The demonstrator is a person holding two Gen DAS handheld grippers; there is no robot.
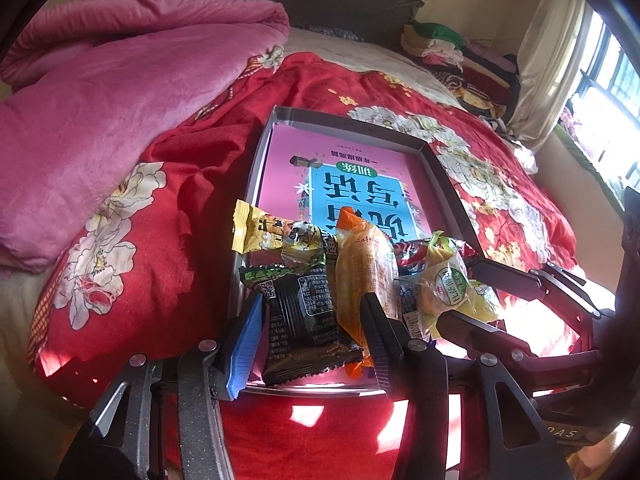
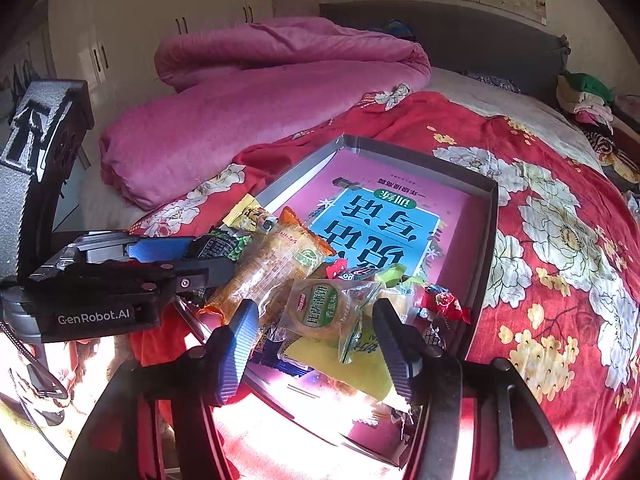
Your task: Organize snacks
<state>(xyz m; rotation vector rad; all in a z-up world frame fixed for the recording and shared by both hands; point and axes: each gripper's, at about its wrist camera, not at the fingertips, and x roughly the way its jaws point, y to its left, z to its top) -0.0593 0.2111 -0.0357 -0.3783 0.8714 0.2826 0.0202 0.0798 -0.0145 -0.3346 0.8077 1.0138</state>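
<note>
A shallow grey cardboard box (image 1: 436, 168) (image 2: 486, 216) lies on the bed with a pink and blue book inside. Several snack packets are heaped at its near end. My left gripper (image 1: 310, 312) is open, its jaws either side of a black packet (image 1: 304, 316) and an orange packet (image 1: 362, 276); it shows from the side in the right wrist view (image 2: 208, 260). My right gripper (image 2: 312, 320) is open around a clear round-cake packet with a green label (image 2: 324, 312), also seen in the left wrist view (image 1: 448, 288). A yellow packet (image 1: 260, 232) lies at the left rim.
A red floral quilt (image 1: 168, 208) covers the bed, with a pink blanket (image 1: 100, 100) heaped at the left. Folded clothes (image 1: 452, 52) are piled by the headboard. A window (image 1: 608, 92) and curtain are at the right. White wardrobes (image 2: 168, 12) stand behind.
</note>
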